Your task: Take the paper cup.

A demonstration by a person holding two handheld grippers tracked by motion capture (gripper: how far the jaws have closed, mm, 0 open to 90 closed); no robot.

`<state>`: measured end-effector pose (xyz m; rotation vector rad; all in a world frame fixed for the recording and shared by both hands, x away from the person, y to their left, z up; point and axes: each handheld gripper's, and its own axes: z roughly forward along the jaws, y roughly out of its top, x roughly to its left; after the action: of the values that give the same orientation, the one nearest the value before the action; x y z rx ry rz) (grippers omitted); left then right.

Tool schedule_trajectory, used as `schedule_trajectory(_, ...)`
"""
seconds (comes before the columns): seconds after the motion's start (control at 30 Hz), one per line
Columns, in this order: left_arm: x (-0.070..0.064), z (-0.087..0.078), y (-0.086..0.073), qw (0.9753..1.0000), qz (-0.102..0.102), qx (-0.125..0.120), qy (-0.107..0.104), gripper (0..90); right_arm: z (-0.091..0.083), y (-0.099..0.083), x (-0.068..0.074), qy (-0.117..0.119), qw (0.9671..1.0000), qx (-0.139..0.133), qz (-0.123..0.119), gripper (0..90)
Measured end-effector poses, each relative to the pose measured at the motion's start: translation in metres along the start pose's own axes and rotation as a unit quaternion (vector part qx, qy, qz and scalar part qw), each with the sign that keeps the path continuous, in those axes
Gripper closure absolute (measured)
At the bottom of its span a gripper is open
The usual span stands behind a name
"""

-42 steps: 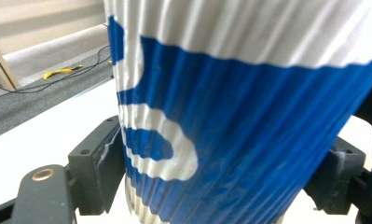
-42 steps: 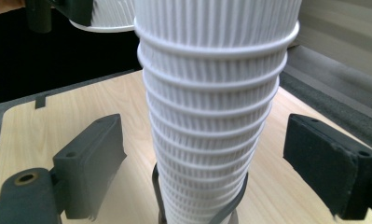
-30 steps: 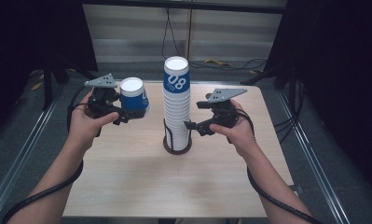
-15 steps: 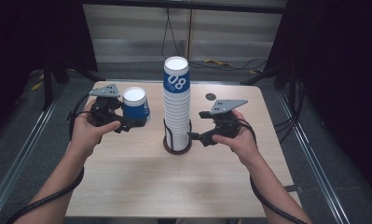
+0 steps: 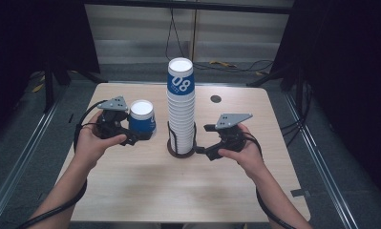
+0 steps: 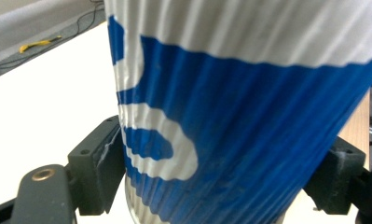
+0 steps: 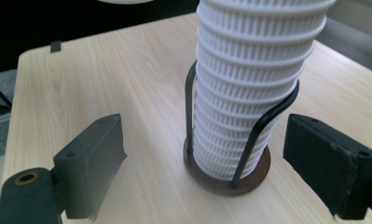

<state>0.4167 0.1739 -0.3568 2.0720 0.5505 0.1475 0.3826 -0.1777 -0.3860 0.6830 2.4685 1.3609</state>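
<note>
A tall stack of ribbed white paper cups stands in a black wire holder on a round base at the table's middle; its top cup is blue and white. My left gripper is shut on a single blue-and-white cup, upright, left of the stack. In the left gripper view that cup sits between both pads. My right gripper is open just right of the holder's base. In the right gripper view the stack and holder stand between and beyond the wide-apart jaws.
The light wooden table has bare room in front and on the far right. A small dark round hole lies at the back right. Cables trail on the grey floor behind the table. Metal rails run along both sides.
Both hands have come lower and nearer. The left gripper carried the single cup down toward the table. The right gripper dropped to the level of the holder's base.
</note>
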Motion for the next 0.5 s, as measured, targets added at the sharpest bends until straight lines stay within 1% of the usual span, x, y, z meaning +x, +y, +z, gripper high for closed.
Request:
schedule_trajectory(0.07, -0.001, 0.003, -0.002, 1.0000, 0.005, 0.006, 0.000, 18.7, 0.001, -0.004, 0.001, 0.001, 1.0000, 0.008, -0.003, 11.8)
schedule_trajectory(0.2, -0.005, 0.008, -0.005, 0.9999, 0.006, 0.011, -0.004, 18.7, -0.001, -0.009, 0.002, 0.005, 0.9998, 0.017, -0.006, 11.8)
schedule_trajectory(0.3, -0.008, 0.011, -0.007, 0.9998, 0.009, 0.016, -0.008, 18.7, -0.003, -0.011, 0.003, 0.009, 0.9997, 0.019, -0.009, 11.9)
schedule_trajectory(0.33, -0.009, 0.012, -0.008, 0.9997, 0.012, 0.022, -0.006, 18.8, -0.003, -0.011, 0.003, 0.012, 0.9997, 0.020, -0.009, 11.9)
schedule_trajectory(0.4, -0.011, 0.014, -0.009, 0.9997, 0.012, 0.023, -0.006, 18.7, -0.004, -0.012, 0.003, 0.013, 0.9997, 0.020, -0.010, 11.9)
schedule_trajectory(0.5, -0.014, 0.017, -0.010, 0.9993, 0.017, 0.031, -0.008, 18.7, -0.002, -0.013, 0.005, 0.021, 0.9994, 0.022, -0.013, 11.9)
